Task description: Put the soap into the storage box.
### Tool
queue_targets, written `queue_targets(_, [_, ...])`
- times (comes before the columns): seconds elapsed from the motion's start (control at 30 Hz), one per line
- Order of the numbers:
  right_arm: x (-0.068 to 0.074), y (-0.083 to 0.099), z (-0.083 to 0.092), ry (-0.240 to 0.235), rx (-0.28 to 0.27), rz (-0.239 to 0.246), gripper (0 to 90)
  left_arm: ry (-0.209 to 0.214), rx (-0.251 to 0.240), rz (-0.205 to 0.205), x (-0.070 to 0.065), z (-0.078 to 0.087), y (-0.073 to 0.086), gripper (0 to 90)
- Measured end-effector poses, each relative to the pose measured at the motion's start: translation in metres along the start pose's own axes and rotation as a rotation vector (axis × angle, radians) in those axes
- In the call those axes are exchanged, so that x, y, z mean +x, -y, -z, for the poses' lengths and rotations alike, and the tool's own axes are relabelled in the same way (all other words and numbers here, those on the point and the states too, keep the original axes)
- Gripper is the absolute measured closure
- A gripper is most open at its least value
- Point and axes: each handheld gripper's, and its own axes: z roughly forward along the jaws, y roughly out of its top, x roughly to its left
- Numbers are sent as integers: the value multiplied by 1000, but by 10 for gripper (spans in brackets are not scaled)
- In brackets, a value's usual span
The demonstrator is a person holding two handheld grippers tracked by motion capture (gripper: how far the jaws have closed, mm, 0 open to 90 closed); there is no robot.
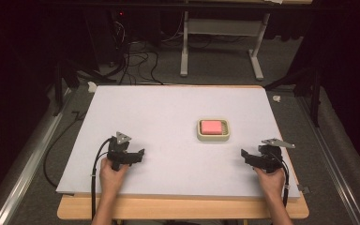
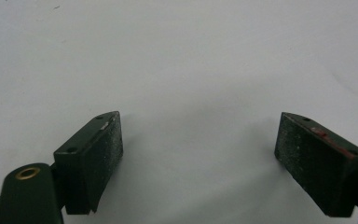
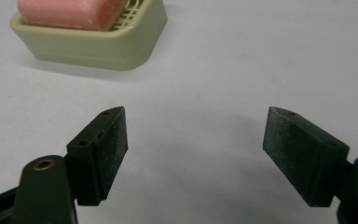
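Left gripper and right gripper both gaping, white tabletop, dark cabled room behind

A white sheet covers the wooden tabletop. Beyond it, grey floor carries tangled black cables and a white desk frame; the surroundings lie dark.

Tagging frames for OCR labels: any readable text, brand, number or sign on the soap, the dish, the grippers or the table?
No readable text in any view.
Pink bar of soap: no visible stamp.
Beige plastic soap dish: plain walls, no brand.
Left gripper and right gripper: black open jaws, unmarked; only screw holes and brass inserts.
White table surface: blank.
Red light in the dark background: too small to tell.
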Motion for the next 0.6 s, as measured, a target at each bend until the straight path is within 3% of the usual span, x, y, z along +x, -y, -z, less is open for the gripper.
queue_targets(0.6, [7,7,-13,80,65,88,217,-1,0,-2,0,0,0,157])
